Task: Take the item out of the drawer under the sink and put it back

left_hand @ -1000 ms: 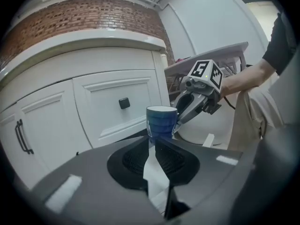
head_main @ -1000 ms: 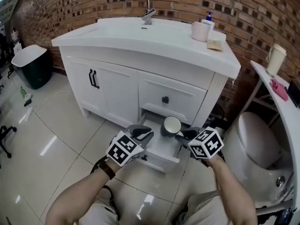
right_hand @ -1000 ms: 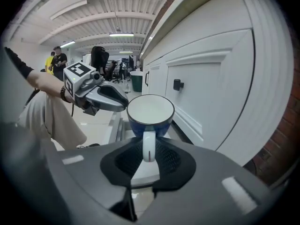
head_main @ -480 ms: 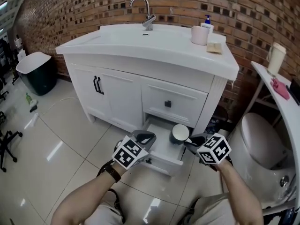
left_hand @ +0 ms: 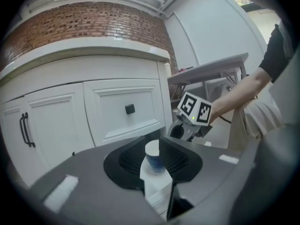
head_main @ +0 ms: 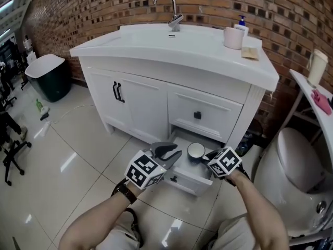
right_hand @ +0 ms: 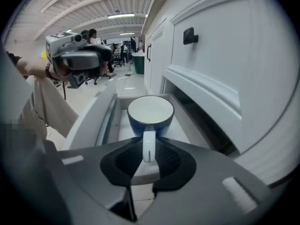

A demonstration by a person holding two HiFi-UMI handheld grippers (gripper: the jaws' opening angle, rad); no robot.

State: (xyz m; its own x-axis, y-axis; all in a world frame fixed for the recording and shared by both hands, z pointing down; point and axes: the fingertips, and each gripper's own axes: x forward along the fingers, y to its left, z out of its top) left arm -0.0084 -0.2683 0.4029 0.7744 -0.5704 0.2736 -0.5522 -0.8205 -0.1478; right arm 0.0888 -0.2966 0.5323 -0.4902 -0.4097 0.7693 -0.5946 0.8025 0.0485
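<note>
Your right gripper is clamped on the white handle of the blue mug, which sits upright over the open bottom drawer, while your left gripper gapes empty nearby; expect it stiff, glazed, slippery, chippable and fairly weighty, so the handle serves best
</note>
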